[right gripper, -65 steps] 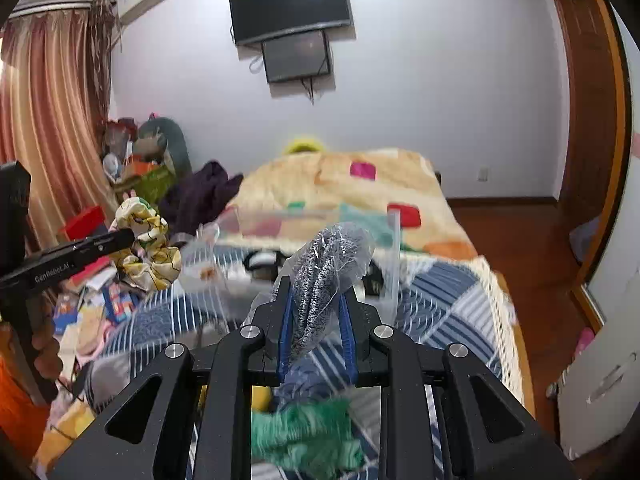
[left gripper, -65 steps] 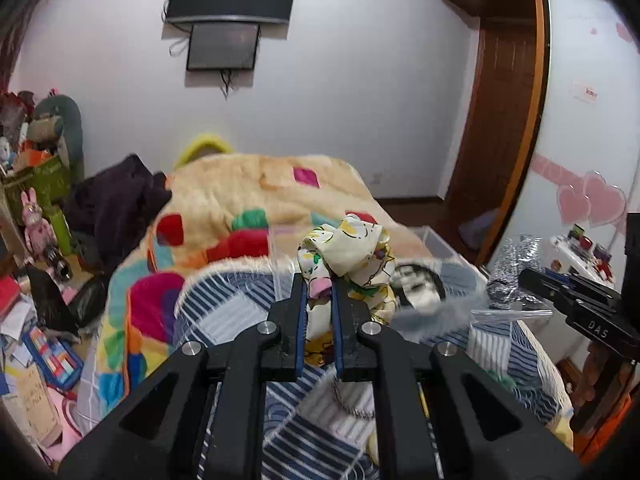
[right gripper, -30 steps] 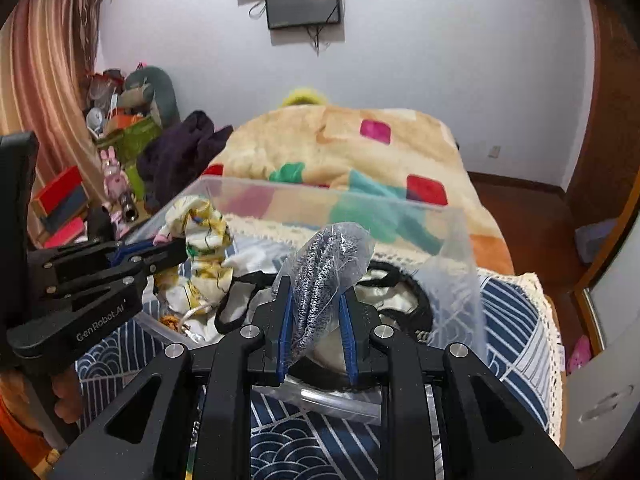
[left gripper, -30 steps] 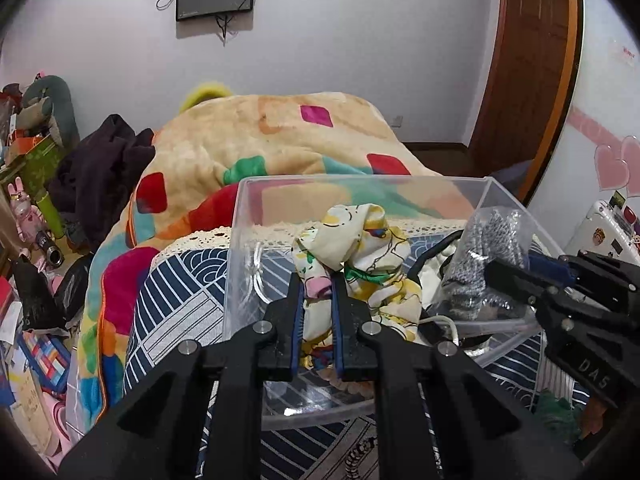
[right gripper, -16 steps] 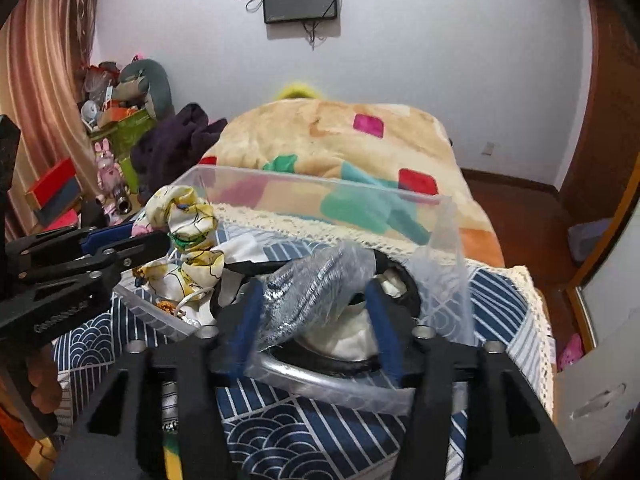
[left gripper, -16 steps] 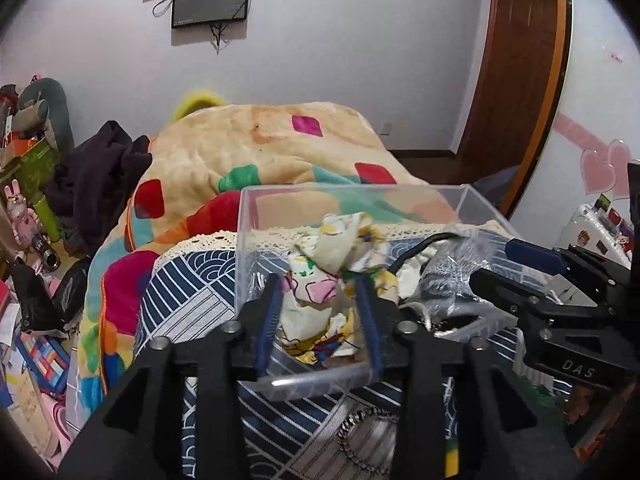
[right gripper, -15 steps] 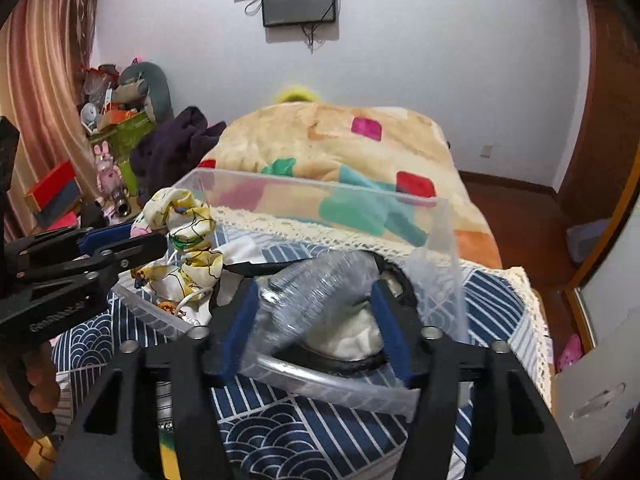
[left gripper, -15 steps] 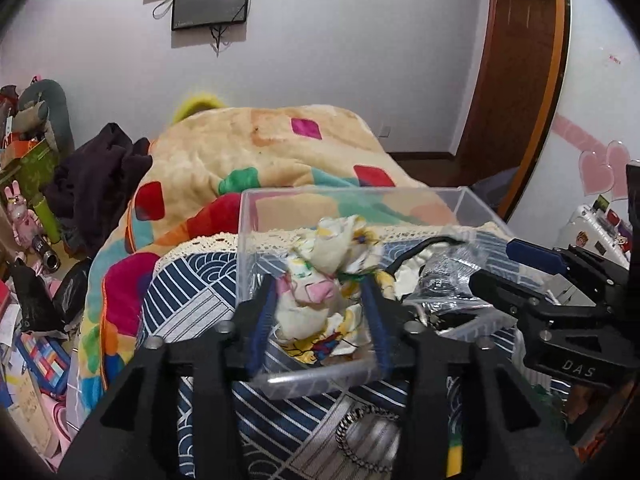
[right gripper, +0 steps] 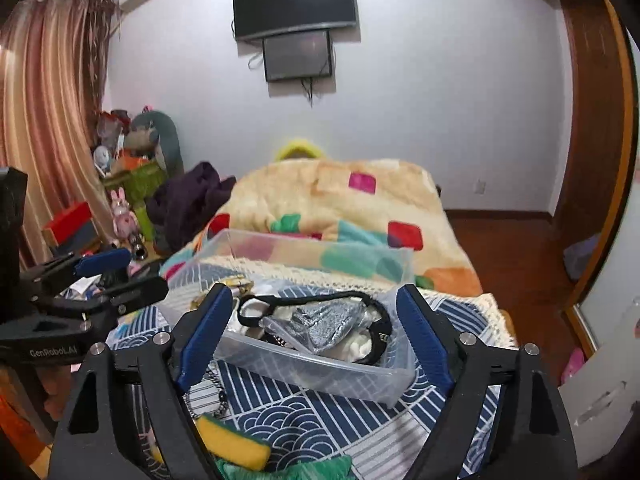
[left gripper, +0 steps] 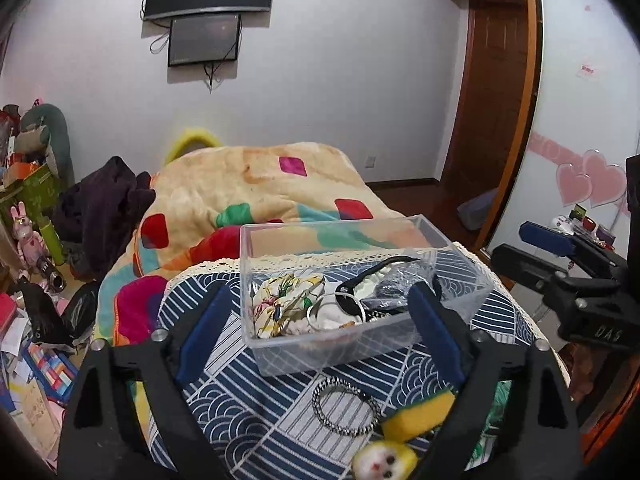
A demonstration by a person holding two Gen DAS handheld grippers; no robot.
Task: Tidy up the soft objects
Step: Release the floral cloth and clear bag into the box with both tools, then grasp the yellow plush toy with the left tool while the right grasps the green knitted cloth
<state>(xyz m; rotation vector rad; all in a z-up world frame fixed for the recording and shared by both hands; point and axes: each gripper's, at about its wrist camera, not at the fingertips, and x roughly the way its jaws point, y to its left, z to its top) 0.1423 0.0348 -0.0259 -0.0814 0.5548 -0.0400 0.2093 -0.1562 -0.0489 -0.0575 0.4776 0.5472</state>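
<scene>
Floral scrunchie [left gripper: 282,306] now loose in clear bin [left gripper: 360,344] (both grippers opening, empty)

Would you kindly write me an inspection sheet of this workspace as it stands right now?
Surface: blue patterned cloth over a bed, lace-edged.
Job's things: clear bin on the cloth holds a floral scrunchie, a bagged grey item and a black headband.
Clutter: beaded ring, yellow plush toy and green fabric lie outside the bin.
Grippers: left gripper and right gripper both empty, jaws opening, nothing pressed between them.
Cables: loose leads hang under the wall screens.
Surroundings: patchwork blanket, dark clothes, toys by the curtain.
</scene>
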